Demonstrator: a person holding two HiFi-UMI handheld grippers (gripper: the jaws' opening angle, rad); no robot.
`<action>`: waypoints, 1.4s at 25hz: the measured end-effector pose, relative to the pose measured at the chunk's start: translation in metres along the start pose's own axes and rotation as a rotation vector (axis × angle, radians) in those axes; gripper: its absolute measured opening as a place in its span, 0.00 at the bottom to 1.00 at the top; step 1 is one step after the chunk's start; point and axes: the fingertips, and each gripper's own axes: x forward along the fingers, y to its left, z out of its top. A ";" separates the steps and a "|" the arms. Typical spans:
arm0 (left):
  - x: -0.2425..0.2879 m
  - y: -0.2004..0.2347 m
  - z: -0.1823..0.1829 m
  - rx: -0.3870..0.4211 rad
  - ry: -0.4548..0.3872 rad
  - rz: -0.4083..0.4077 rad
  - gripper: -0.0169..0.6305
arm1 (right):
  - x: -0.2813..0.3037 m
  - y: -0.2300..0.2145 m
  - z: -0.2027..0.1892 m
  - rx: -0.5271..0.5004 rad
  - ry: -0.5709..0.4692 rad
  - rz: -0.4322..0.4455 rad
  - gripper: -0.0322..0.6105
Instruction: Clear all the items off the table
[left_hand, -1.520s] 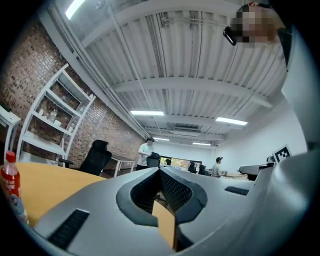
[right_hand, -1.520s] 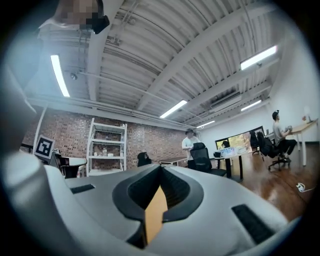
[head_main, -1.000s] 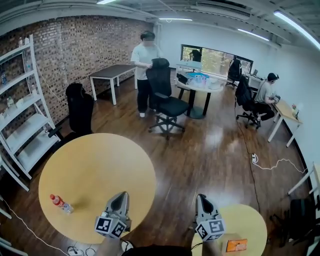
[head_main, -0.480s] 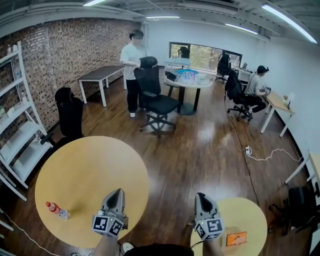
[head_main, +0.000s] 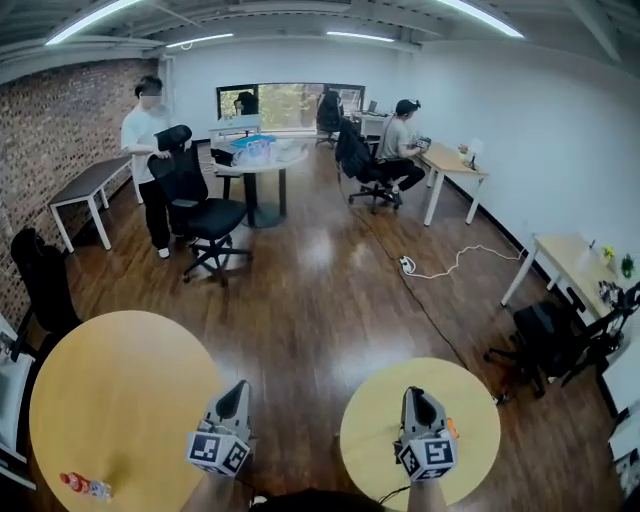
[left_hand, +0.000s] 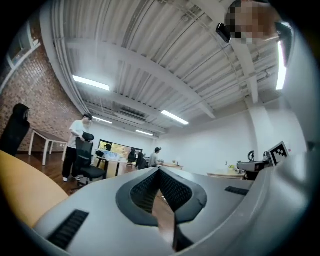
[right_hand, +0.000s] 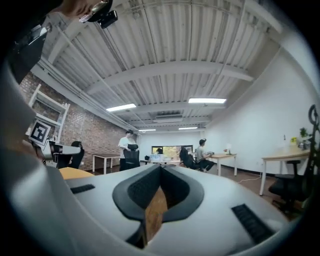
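A small bottle with a red cap (head_main: 85, 486) lies near the front left rim of the large round wooden table (head_main: 110, 390). An orange item (head_main: 452, 428) on the small round table (head_main: 370, 430) peeks out beside my right gripper (head_main: 413, 393). That gripper hovers over the small table, shut and empty. My left gripper (head_main: 238, 385) hangs over the gap between the two tables by the big table's right rim, also shut and empty. The left gripper view shows its jaws (left_hand: 159, 170) closed, pointing out into the room. In the right gripper view the jaws (right_hand: 160, 166) meet at the tips too.
A standing person (head_main: 148, 150) holds a black office chair (head_main: 195, 205) beyond the tables. A seated person (head_main: 400, 140) works at a far desk. A white cable (head_main: 450, 262) runs across the wooden floor. Another black chair (head_main: 45, 285) stands at the left, and a dark chair (head_main: 555, 340) at the right.
The view has swung to the right. The bottle and big table slid toward the lower left, the small table came fully into view, and both grippers moved right with it, staying shut.
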 end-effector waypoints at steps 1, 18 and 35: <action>0.008 -0.006 -0.002 -0.011 0.004 -0.034 0.03 | -0.010 -0.007 0.001 -0.002 -0.002 -0.038 0.06; 0.072 -0.141 -0.041 -0.201 0.046 -0.551 0.03 | -0.180 -0.061 0.001 -0.072 0.086 -0.519 0.06; 0.096 -0.308 -0.077 -0.160 0.147 -0.872 0.03 | -0.260 -0.122 0.013 -0.043 0.035 -0.694 0.06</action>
